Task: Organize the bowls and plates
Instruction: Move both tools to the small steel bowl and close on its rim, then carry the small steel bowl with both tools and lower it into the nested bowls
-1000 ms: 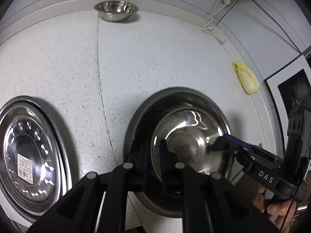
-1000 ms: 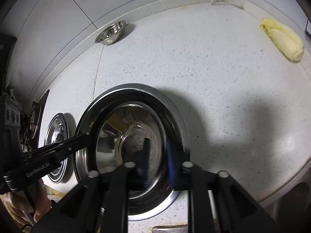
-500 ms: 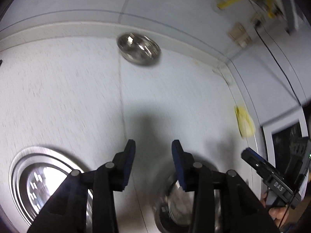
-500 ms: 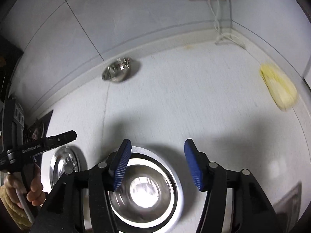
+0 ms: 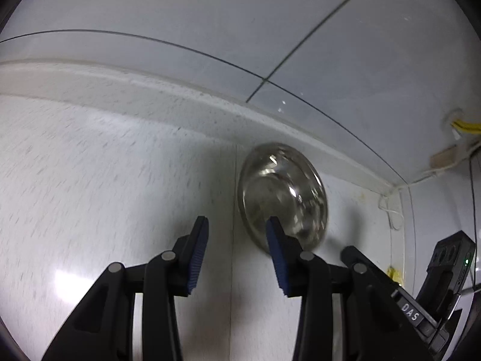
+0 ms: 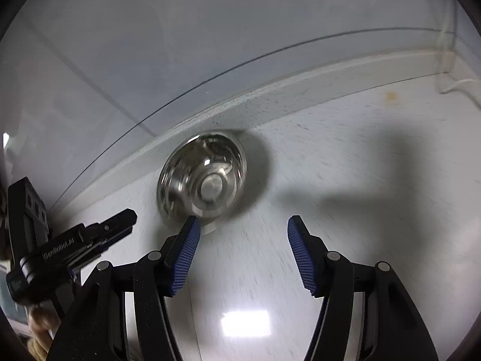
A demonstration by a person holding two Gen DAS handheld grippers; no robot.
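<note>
A small steel bowl (image 5: 282, 198) stands on the white speckled counter against the back wall; it also shows in the right wrist view (image 6: 204, 177). My left gripper (image 5: 237, 225) is open and empty, its right fingertip (image 5: 273, 228) just in front of the bowl's near rim. My right gripper (image 6: 242, 225) is open and empty, its left fingertip (image 6: 191, 228) close to the bowl's near rim. Each gripper shows in the other's view: the right one (image 5: 390, 288) and the left one (image 6: 90, 237). The larger bowls and plate are out of view.
The grey tiled wall (image 5: 210, 30) and its raised white ledge (image 5: 150, 90) run right behind the bowl. A wall corner with a white cable (image 5: 390, 210) and a yellow wire (image 5: 466, 126) lies to the right. A counter seam (image 5: 233, 270) runs toward me.
Both grippers let go of the big bowls, opened, and moved forward across the counter to the small bowl at the back wall. The big bowls and plate have dropped out of view.
</note>
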